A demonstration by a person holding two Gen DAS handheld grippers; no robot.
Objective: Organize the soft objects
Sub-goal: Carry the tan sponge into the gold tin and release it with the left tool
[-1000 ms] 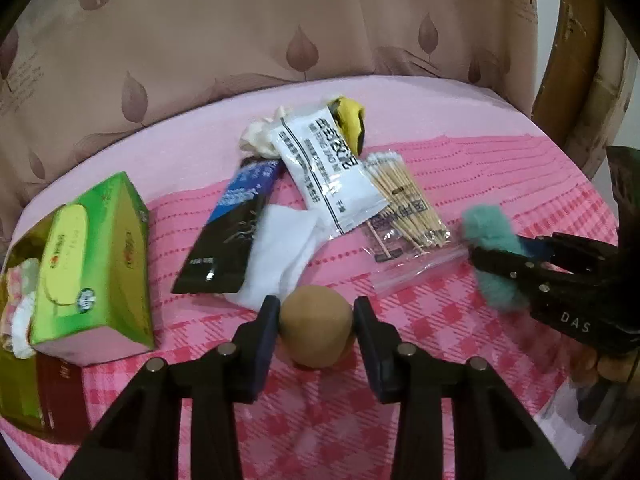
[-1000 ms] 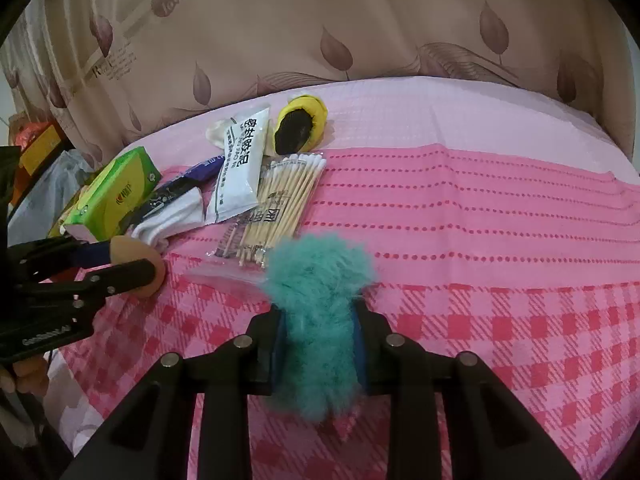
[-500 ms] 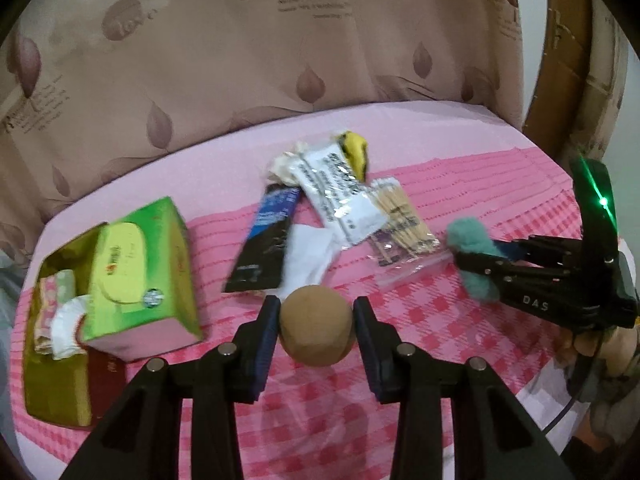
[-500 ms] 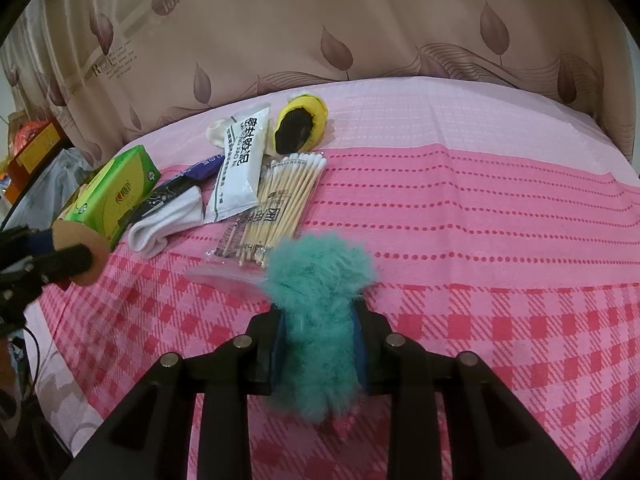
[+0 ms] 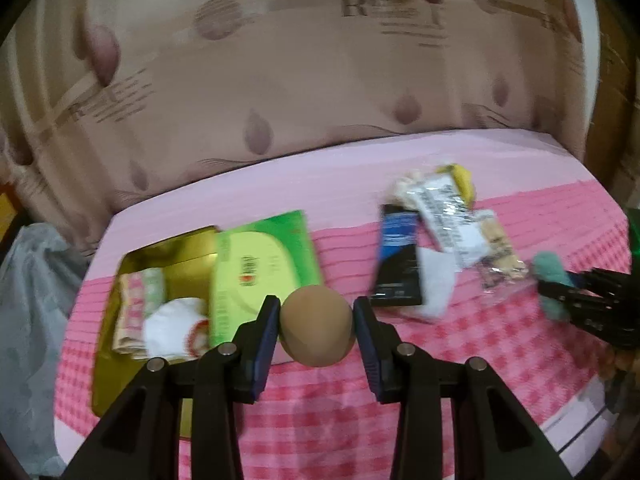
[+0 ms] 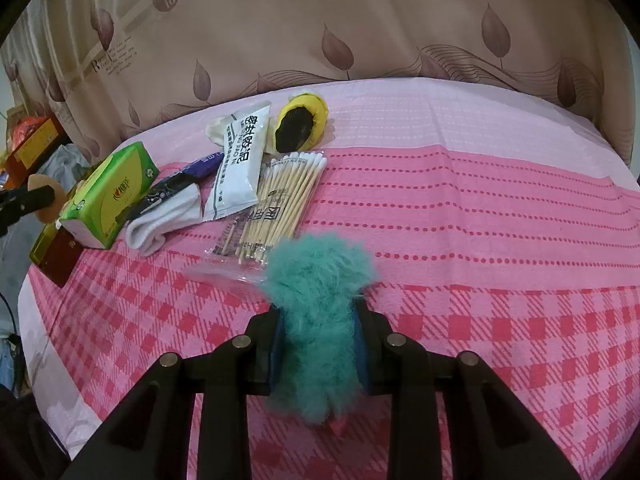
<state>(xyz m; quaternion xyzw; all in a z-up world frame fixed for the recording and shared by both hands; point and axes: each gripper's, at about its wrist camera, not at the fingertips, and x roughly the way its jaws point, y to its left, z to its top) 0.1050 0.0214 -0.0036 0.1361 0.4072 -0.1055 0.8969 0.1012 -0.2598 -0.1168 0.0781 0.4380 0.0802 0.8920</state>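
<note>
Both fingers [image 5: 269, 330] flush against the tan sponge [image 5: 317, 325].

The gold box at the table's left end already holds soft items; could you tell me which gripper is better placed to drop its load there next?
Left. The left gripper holds the tan sponge near the gold box; the right gripper, holding the teal pompom, is farther away.
</note>
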